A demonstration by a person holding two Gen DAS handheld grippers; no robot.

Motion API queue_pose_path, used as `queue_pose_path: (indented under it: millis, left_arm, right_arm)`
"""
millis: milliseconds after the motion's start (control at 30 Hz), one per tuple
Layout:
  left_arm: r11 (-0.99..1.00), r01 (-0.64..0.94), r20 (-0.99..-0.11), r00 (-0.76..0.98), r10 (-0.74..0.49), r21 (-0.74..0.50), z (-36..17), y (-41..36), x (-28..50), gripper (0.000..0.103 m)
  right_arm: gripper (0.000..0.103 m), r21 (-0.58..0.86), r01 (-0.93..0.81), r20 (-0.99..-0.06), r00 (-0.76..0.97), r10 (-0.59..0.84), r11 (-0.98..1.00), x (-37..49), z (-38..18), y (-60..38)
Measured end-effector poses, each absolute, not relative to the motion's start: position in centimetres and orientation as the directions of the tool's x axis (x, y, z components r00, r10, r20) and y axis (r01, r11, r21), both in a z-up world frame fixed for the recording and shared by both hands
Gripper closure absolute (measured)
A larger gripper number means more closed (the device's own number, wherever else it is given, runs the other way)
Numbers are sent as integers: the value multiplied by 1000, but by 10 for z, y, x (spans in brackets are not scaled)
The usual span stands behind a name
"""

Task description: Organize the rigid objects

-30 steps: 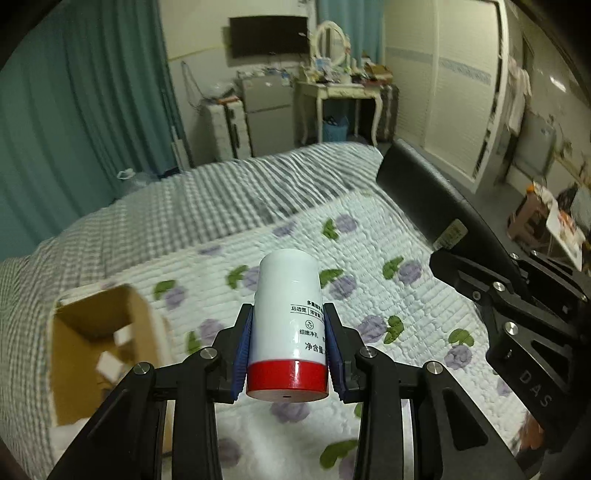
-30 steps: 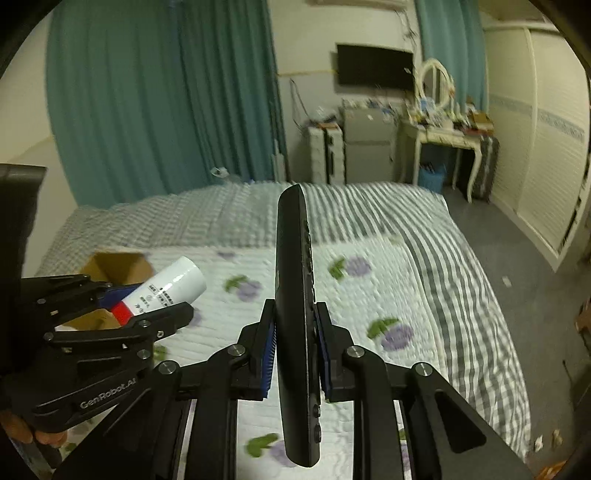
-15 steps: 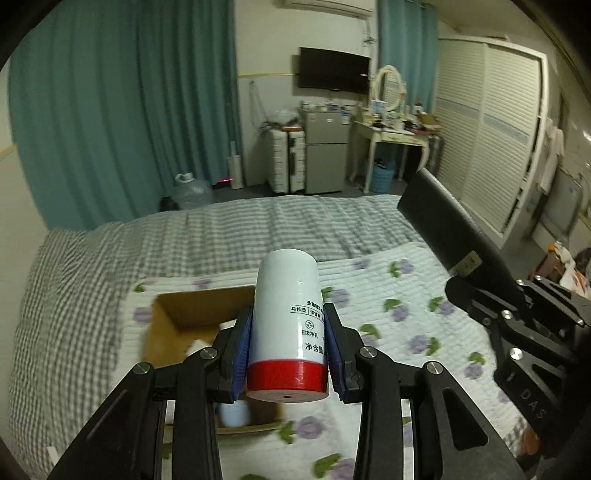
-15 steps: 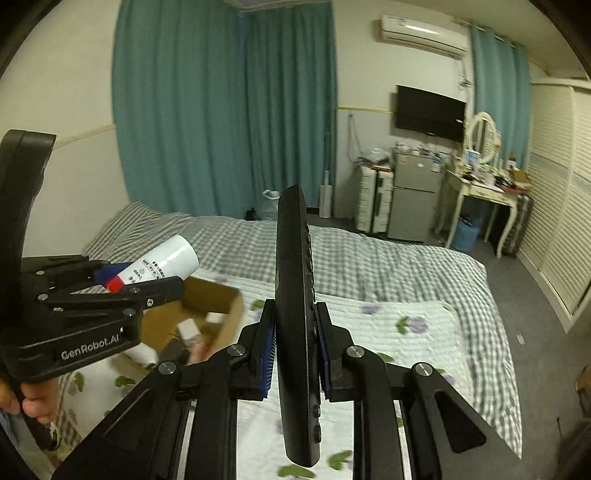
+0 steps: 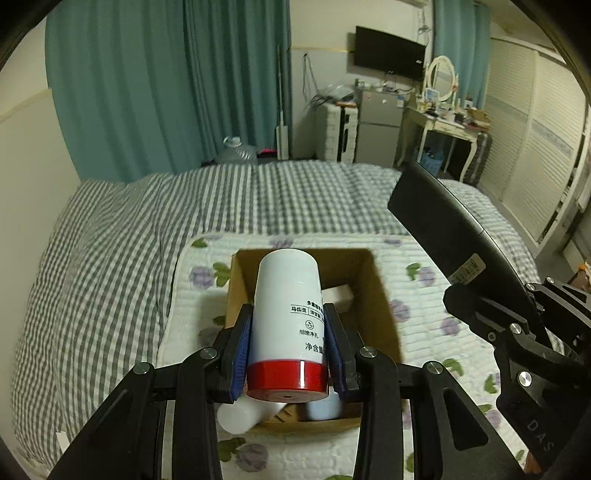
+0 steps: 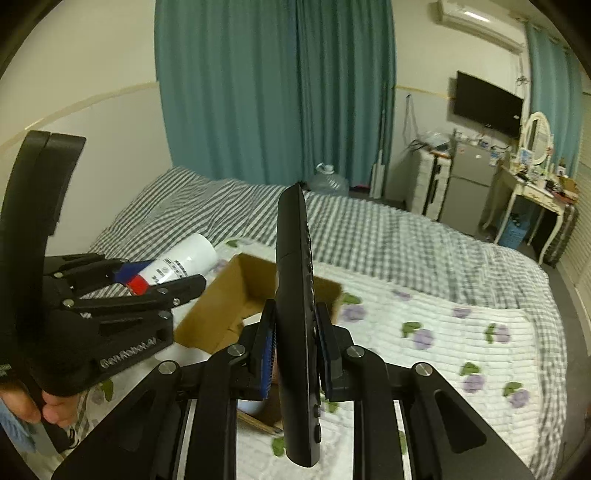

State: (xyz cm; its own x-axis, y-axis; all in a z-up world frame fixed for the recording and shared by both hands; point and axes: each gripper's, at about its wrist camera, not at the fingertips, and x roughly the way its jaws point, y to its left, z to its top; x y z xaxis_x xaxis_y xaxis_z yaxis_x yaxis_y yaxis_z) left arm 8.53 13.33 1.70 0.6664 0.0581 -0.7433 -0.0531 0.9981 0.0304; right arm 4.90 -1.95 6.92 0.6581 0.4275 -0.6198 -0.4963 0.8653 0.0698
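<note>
2 tongs clamped, left tongs [image 5: 287, 349] gripping bottle [image 5: 287, 317], right tongs [image 6: 295, 347] gripping remote [image 6: 297, 295], over box [image 5: 373, 295], contents blurry

A bedroom under dim indoor light: teal curtains [image 5: 177, 85] cover the far wall beside cream walls [image 6: 92, 74]. A bed [image 5: 122, 236] with a grey checked cover carries a white floral quilt [image 6: 461, 332]. Beyond it stand a wall-mounted television [image 5: 388, 51], a small grey fridge [image 5: 376, 129], a white dressing table [image 5: 443, 129] with an oval mirror [image 5: 439, 77], and louvred wardrobe doors [image 5: 532, 140]. An air conditioner [image 6: 476, 18] hangs high.
</note>
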Motion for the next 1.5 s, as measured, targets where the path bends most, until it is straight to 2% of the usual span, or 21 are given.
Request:
queue_pose_path:
  millis: [533,1033,1133,1200,1233,1300,1367,1500]
  left_arm:
    - [996,-68,-807,585,80,49,-58,154,139,67]
    - [997,-51,-850,520,79,61,-97,148,156,66]
    - [997,-44,-842,534,79,65,-94,147,155,63]
    - [995,-37,-835,540,101,97,-89,145,154,58]
    - [993,-40,-834,540,114,110,-86,144,154,50]
    - [993,-49,-829,546,118,109,-79,145,152,49]
    - [992,-64,-825,551,127,110,-69,144,150,48]
    - [991,-82,-800,586,132,103,-38,140,143,46]
  right_arm:
    - [85,96,-507,-749,531,397,857,122,-27,29]
    - [85,147,-497,-792,459,402,856,157,-76,33]
    - [84,159,-487,-790,459,407,859,157,-75,31]
    - [72,172,-473,-779,471,414,864,156,-69,27]
    - [69,176,-467,-775,476,415,866,156,-64,24]
    - [56,180,-459,-761,496,419,870,154,-52,17]
    - [51,187,-446,-744,518,423,875,151,-37,8]
    - [51,138,-430,-722,573,388,892,143,-5,-6]
